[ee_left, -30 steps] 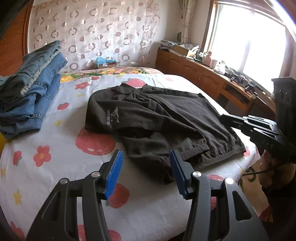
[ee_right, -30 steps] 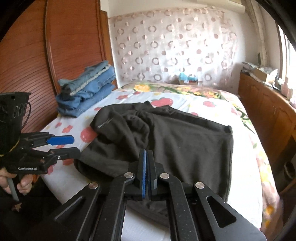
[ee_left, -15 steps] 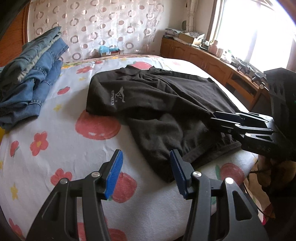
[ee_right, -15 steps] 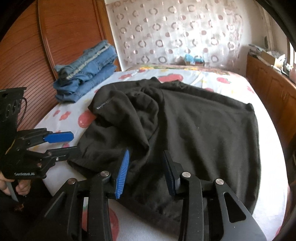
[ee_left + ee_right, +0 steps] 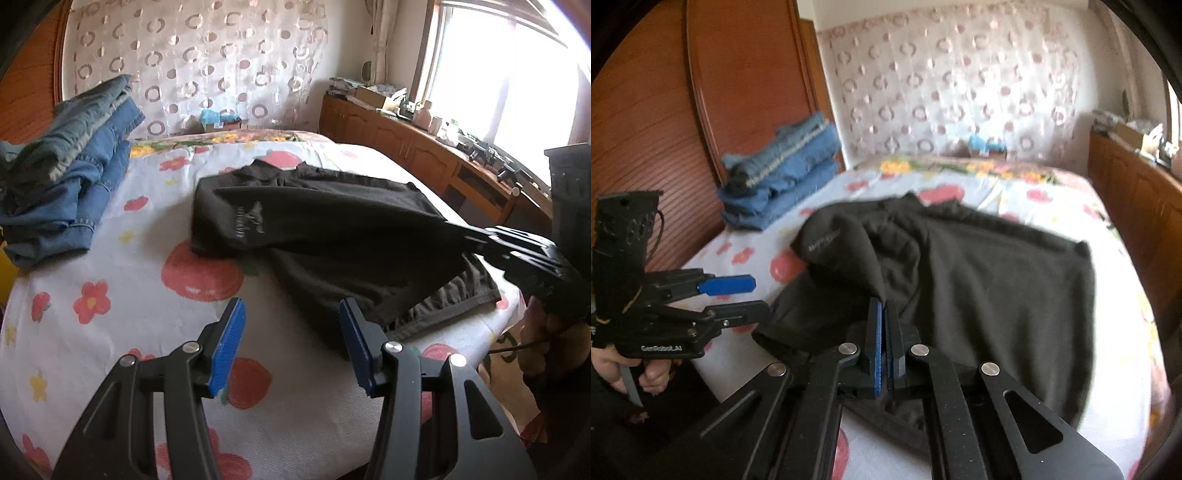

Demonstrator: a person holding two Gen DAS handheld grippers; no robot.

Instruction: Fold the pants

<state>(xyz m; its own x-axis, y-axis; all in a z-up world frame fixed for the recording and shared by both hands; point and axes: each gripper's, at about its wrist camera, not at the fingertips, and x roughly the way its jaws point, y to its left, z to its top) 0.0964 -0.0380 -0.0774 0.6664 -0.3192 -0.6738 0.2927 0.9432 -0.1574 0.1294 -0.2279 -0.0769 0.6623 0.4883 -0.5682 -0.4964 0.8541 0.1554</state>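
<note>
Flowered sheet (image 5: 110, 325) covers the bed beside wooden cabinets (image 5: 399, 147).

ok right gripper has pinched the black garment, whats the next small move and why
Probably bring the open left gripper onto the near edge of the black garment: the right gripper is shut on a lifted fold, and the left holds nothing above the bedsheet.

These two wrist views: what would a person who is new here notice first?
First the black garment spread over the flowered bedsheet, with the right gripper shut on a raised fold near its front edge. Next, the stack of folded blue jeans at the wooden headboard. The left gripper hangs open over bare sheet.
</note>
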